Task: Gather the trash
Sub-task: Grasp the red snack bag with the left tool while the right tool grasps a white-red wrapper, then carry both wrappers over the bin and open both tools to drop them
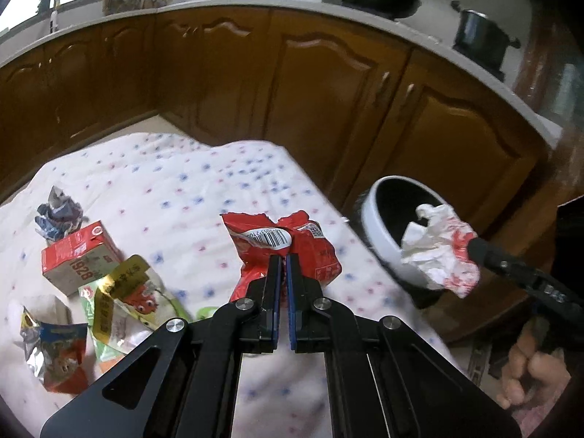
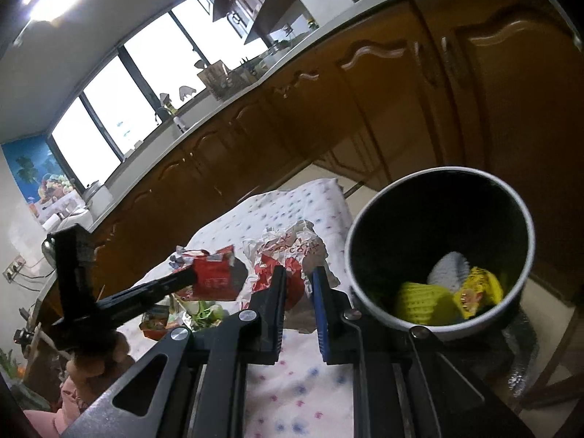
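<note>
My left gripper (image 1: 284,260) is shut on a crumpled red wrapper (image 1: 281,235) with a barcode, held a little above the dotted tablecloth (image 1: 175,189). In the right wrist view the left gripper (image 2: 192,274) and its red wrapper (image 2: 215,279) show at the left. My right gripper (image 2: 297,273) is shut on a crumpled white-and-red wrapper (image 2: 288,246), just left of the bin's rim. The left wrist view shows that white-and-red wrapper (image 1: 438,252) in front of the bin (image 1: 387,219). The bin (image 2: 368,303), white outside and black inside, holds yellow and white trash (image 2: 423,299).
More trash lies at the table's left: a red carton (image 1: 80,255), crumpled foil (image 1: 58,215), a green-and-yellow packet (image 1: 124,292) and a snack bag (image 1: 54,346). Brown cabinets (image 1: 292,84) stand close behind the table and bin. A hand (image 1: 529,372) holds the right gripper.
</note>
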Demonstrator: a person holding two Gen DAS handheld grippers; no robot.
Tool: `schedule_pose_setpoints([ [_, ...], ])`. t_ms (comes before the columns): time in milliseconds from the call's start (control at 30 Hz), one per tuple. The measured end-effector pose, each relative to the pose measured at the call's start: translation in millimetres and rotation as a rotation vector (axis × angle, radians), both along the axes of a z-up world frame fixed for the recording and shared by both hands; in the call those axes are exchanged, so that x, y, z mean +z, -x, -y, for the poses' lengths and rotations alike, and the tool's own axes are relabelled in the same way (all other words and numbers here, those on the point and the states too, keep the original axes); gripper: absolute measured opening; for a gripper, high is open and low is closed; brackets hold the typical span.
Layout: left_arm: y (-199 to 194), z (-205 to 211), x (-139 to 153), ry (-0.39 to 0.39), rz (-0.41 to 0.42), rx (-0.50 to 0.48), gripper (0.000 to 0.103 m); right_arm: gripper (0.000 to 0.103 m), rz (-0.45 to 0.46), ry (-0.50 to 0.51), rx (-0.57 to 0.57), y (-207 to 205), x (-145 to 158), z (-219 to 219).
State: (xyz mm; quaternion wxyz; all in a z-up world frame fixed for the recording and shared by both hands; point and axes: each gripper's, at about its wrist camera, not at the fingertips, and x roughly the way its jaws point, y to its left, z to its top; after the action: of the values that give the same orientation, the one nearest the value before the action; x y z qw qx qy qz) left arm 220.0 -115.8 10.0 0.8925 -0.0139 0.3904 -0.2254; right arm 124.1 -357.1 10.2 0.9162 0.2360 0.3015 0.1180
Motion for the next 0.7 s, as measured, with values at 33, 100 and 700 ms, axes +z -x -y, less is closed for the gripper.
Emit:
schedule_pose_setpoints([
  [33, 3.5, 3.1, 3.2, 0.006, 0.007, -0.01, 0.002, 0.015, 0.0, 0.005, -0.007, 1.8, 0.3, 2.0],
  [100, 8.8, 9.2, 8.1, 0.013, 0.016, -0.026, 0.002, 0.015, 0.003, 0.01, -0.025, 6.4, 0.7, 10.2],
  [700, 23.8, 85.5, 33.7, 0.056, 0.028, -0.174, 0.002, 0.015, 0.014, 0.106, -0.134, 23.4, 9.7, 62.9],
])
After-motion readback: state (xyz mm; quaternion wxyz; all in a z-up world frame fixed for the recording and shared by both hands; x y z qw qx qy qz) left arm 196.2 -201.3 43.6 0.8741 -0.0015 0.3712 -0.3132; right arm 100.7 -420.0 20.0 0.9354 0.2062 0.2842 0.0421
